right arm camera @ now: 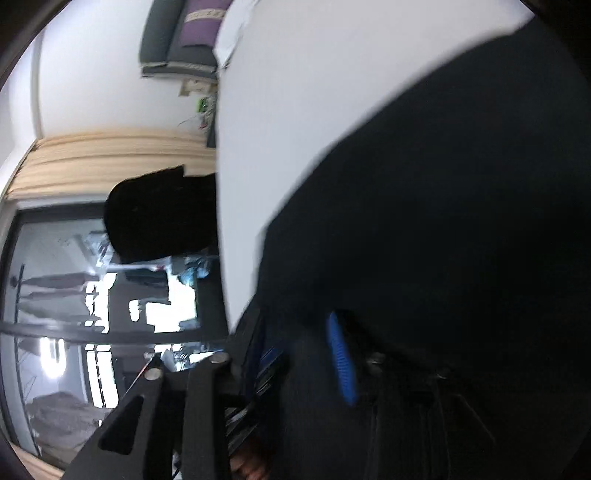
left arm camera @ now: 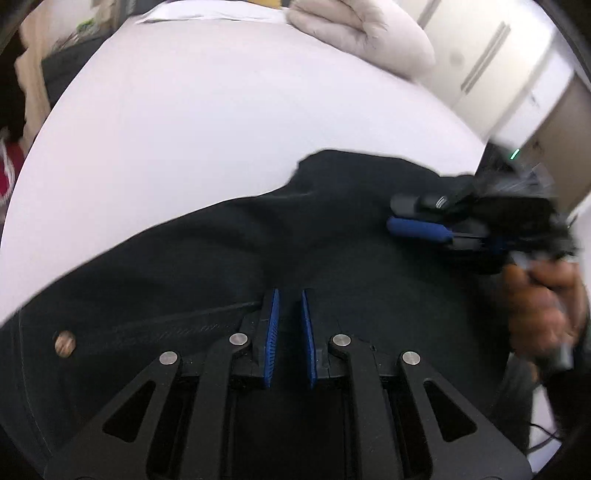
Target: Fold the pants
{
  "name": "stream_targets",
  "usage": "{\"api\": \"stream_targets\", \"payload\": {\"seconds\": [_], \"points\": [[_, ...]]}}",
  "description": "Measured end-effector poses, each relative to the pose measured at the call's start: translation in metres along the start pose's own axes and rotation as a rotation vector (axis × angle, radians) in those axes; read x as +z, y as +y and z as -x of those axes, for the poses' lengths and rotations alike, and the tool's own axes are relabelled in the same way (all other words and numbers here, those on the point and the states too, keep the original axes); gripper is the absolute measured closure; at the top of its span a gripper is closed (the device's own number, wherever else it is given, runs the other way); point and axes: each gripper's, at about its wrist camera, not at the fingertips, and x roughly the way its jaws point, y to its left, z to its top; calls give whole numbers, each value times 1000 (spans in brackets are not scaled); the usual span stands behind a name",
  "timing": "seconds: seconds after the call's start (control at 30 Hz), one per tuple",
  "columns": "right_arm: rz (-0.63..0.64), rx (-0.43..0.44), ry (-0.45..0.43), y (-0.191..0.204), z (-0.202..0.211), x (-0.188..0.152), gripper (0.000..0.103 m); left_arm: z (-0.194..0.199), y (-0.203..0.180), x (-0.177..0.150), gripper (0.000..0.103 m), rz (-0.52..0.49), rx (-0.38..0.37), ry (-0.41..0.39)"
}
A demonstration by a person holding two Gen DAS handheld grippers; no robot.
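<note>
Pants [left arm camera: 229,251], black, are spread across the near part of a white bed surface [left arm camera: 221,129] and serve as the landmark for all positions below.

Left of the pants, in the left wrist view, a cream curtain [left arm camera: 33,85] and a red item at the frame edge are seen beyond the bed. On the left part of the pants, a copper-coloured button [left arm camera: 65,343] is fixed near a stitched seam. Over the middle of the pants, near their near edge, the left gripper [left arm camera: 289,314] is positioned with its blue pads [left arm camera: 272,332] drawn almost together; black cloth is seen in the narrow gap, but whether it is pinched cannot be told from the view. Beyond the pants, at the far side of the bed, a pale quilted bundle [left arm camera: 354,33] is laid.

On the right part of the pants, the right gripper [left arm camera: 397,214] is laid sideways, carried by a hand [left arm camera: 535,306] at the right edge. Its two fingers are clenched, one stacked on the other, with a fold of the pants between them.

In the right wrist view, heavily blurred, the pants [right arm camera: 443,221] are draped over the right gripper [right arm camera: 306,350], and one blue pad [right arm camera: 341,358] is exposed. Left of the pants, a glass door [right arm camera: 55,295] and curtain [right arm camera: 110,155] are visible.
</note>
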Motion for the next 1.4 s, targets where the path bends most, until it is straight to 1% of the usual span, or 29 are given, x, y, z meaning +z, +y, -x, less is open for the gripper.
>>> {"api": "stream_targets", "payload": {"seconds": [0.07, 0.1, 0.13, 0.17, 0.2, 0.23, 0.3, 0.37, 0.4, 0.43, 0.47, 0.5, 0.53, 0.57, 0.6, 0.67, 0.73, 0.8, 0.87, 0.93, 1.07, 1.1, 1.17, 1.23, 1.27, 1.3, 1.33, 1.37, 1.4], "points": [[-90, 66, -85, -33, 35, 16, 103, 8, 10, -6, 91, 23, 7, -9], [-97, 77, -131, -43, 54, 23, 103, 11, 11, -7, 91, 26, 12, -11], [-93, 40, -228, -56, 93, 37, 103, 14, 12, -8, 91, 20, 37, -18], [-104, 16, -301, -69, 125, 46, 103, 15, 13, -9, 91, 12, 55, -22], [-121, 14, -348, -79, 144, 50, 103, 19, 15, -13, 91, 6, 68, -23], [-156, 2, -442, -100, 185, 59, 103, 21, 16, -16, 91, 8, 69, -25], [-187, -43, -582, -125, 245, 67, 103, 27, 19, -23, 91, 16, 73, -34], [-224, -119, -683, -139, 293, 67, 103, 24, 17, -29, 91, 22, 78, -44], [-232, -153, -712, -142, 311, 64, 103, 26, 17, -33, 91, 26, 81, -49], [-223, -218, -753, -138, 335, 57, 101, 26, 16, -34, 91, 29, 88, -52], [-222, -303, -776, -132, 348, 49, 91, 28, 14, -35, 91, 29, 99, -53], [-209, -378, -815, -122, 364, 34, 54, 31, 11, -35, 91, 30, 114, -57], [-194, -380, -849, -116, 372, 23, 30, 37, 9, -38, 91, 28, 123, -64], [-159, -337, -898, -108, 382, 2, 25, 40, 3, -37, 91, 24, 117, -74], [-135, -300, -905, -107, 390, -8, 21, 42, -4, -35, 91, 17, 100, -88], [-119, -228, -874, -106, 384, -32, 21, 49, -15, -34, 91, 11, 80, -103], [-160, -149, -830, -117, 367, -43, 21, 45, -30, -29, 91, 10, 27, -98], [-205, -128, -803, -134, 353, -50, 22, 34, -45, -29, 91, -10, -6, -70], [-252, -108, -800, -148, 338, -50, 27, 19, -57, -28, 91, -29, -15, -40], [-285, -63, -816, -157, 348, -53, 30, 8, -61, -33, 91, -35, -2, -11], [-297, -24, -810, -153, 345, -35, 31, 3, -50, -36, 91, 63, -58, -6], [-295, -18, -806, -157, 352, -37, 32, 2, -48, -35, 91, 84, -72, 0], [-288, 5, -802, -161, 357, -27, 35, -3, -47, -37, 91, 91, -76, 4], [-303, 13, -803, -168, 358, -26, 43, -8, -49, -38, 91, 80, -67, 3], [-299, 19, -803, -167, 357, -23, 45, -9, -49, -39, 91, 77, -64, 3], [-291, 20, -800, -164, 356, -20, 50, -9, -50, -39, 91, 76, -63, 3], [-282, 8, -787, -163, 355, -14, 60, -8, -47, -40, 91, 80, -66, 3], [-276, -19, -767, -164, 352, -9, 66, -9, -45, -41, 91, 85, -71, 2], [-273, -31, -755, -166, 349, -6, 80, -9, -43, -42, 91, 90, -75, 2]]}}
